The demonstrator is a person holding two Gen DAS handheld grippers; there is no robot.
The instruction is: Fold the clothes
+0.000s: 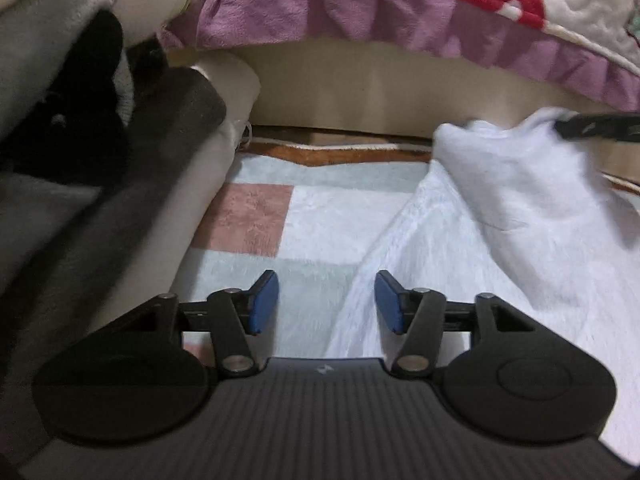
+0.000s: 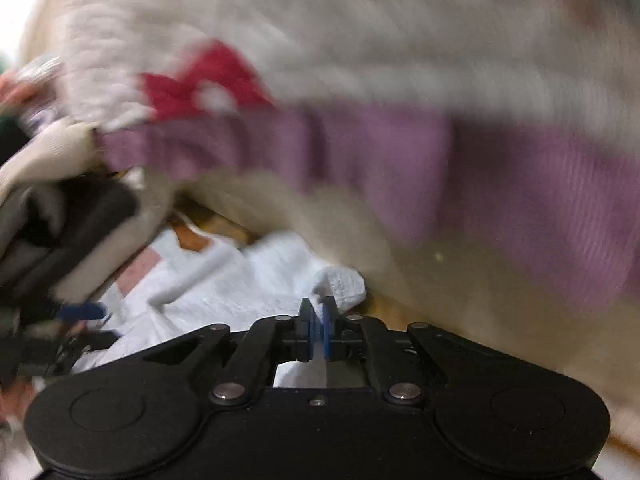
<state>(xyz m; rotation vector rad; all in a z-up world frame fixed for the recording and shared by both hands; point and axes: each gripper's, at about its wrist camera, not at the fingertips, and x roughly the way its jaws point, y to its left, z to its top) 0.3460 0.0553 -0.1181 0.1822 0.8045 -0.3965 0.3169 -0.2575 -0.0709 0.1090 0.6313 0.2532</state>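
The right hand-held gripper pinches a corner of the white garment (fluffy, partly lifted); the left hand-held gripper gapes wide, the garment's edge between its fingers.

A pale blue blanket with a pink square covers the floor. A white fleece garment lies on its right part; stacked grey and cream folded clothes sit along its left edge.
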